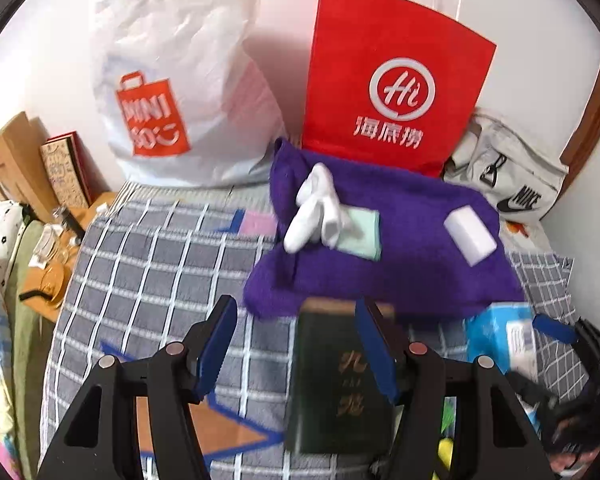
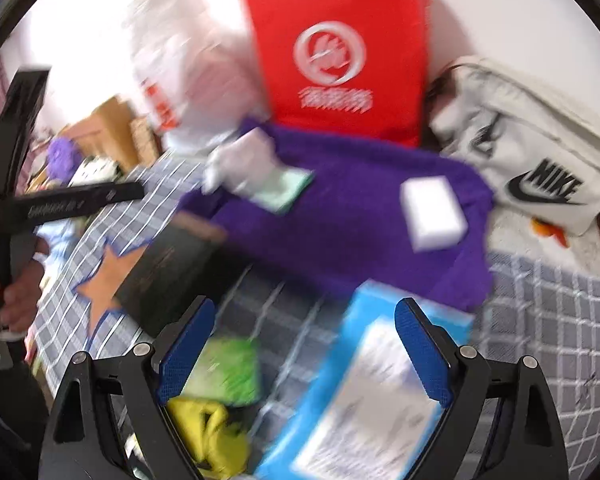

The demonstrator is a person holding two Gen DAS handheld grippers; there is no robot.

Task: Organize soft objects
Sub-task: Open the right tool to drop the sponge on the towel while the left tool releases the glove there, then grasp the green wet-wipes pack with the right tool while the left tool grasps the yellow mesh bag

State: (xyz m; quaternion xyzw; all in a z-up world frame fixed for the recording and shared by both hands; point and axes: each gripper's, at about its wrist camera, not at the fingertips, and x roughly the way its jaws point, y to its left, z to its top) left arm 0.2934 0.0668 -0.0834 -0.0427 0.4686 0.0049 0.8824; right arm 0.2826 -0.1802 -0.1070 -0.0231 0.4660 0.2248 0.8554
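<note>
Two hand-held grippers hover over your bed's grey checked cover (image 1: 148, 264), both with blue pads parted and nothing between them: your left hand-held gripper (image 1: 296, 344) stands moderately wide above a dark green book (image 1: 332, 384) with gold characters on its cover, and your right hand-held gripper (image 2: 304, 352) gapes wide above a blue packet (image 2: 364, 400) whose printed label is too blurred to read. Spread ahead of you lies a purple towel (image 1: 400, 264), carrying a pair of white socks (image 1: 316, 208), a pale green cloth (image 1: 360, 232) touching them, and a white sponge block (image 1: 470, 236) set apart to the right. Against the wall stand a white plastic bag (image 1: 172, 80) marked "MINISO", a red paper bag (image 1: 392, 80) with a circled "Hi" and the characters 海底捞, and a cream bag (image 1: 512, 176) printed "NIKE". Yellow cloth (image 2: 208, 432) and green cloth (image 2: 228, 368) sit near your right gripper.
</note>
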